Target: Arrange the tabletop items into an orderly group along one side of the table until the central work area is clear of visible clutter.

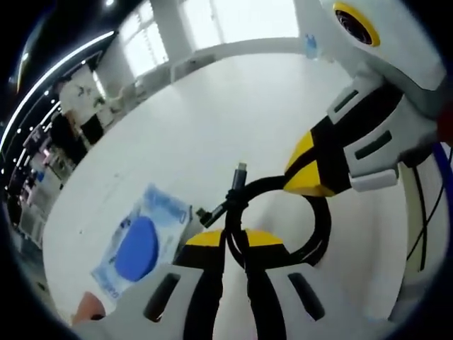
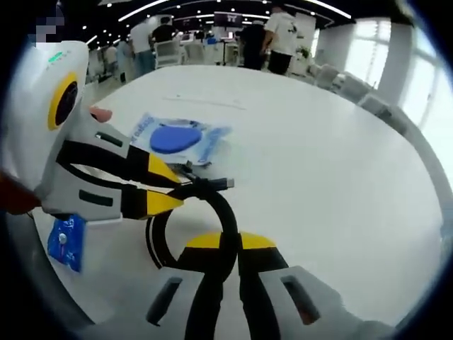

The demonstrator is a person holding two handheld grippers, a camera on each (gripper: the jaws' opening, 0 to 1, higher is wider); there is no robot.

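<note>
White table [image 2: 318,156] with blue packet [image 2: 180,139]

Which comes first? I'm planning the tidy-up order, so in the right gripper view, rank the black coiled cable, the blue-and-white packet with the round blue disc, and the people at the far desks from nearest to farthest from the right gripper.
1. Black coiled cable: pinched in the right gripper jaws.
2. Blue-and-white packet with the round blue disc: beyond the cable, up-left on the table.
3. People at the far desks: past the table's far edge.
</note>
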